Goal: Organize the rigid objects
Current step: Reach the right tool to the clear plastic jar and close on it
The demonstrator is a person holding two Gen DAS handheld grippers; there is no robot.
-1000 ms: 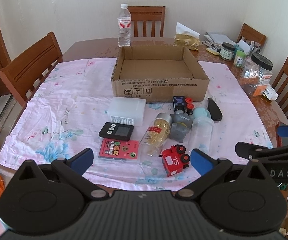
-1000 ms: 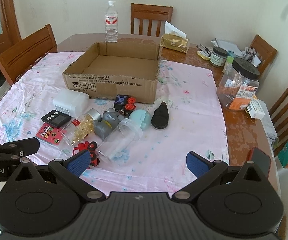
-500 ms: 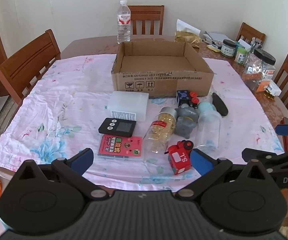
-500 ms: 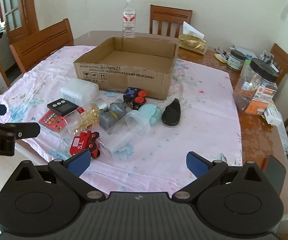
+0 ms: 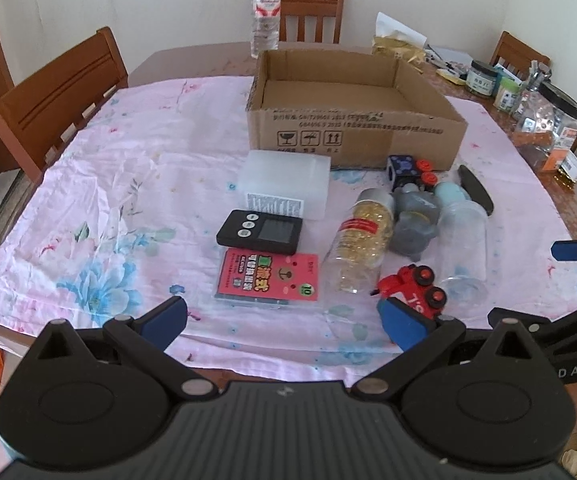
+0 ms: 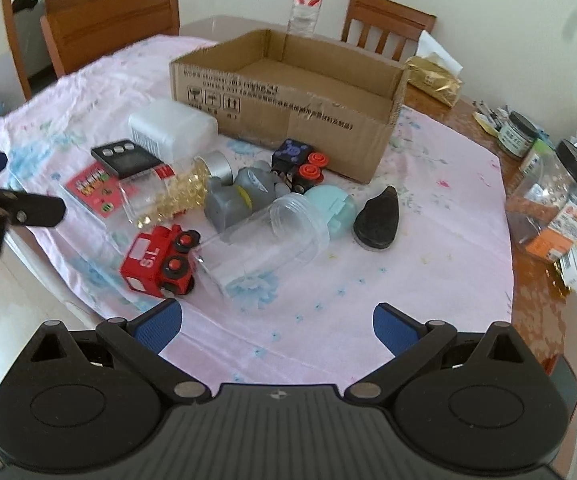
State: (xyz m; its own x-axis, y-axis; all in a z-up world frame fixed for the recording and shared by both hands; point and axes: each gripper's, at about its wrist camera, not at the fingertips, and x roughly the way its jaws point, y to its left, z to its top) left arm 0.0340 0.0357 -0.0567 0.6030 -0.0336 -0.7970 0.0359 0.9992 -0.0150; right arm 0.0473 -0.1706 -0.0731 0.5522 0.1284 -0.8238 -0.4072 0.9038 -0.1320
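We hold both grippers above the near edge of the counter (image 5: 192,56), the left gripper (image 5: 282,318) and right gripper (image 6: 274,326) each with jaws spread wide, grasping nothing. The cardboard box (image 5: 352,120) sits open on the pink cloth (image 5: 108,184); the red toy train (image 6: 158,260) lies on its side just beside the clear jar (image 6: 264,240).
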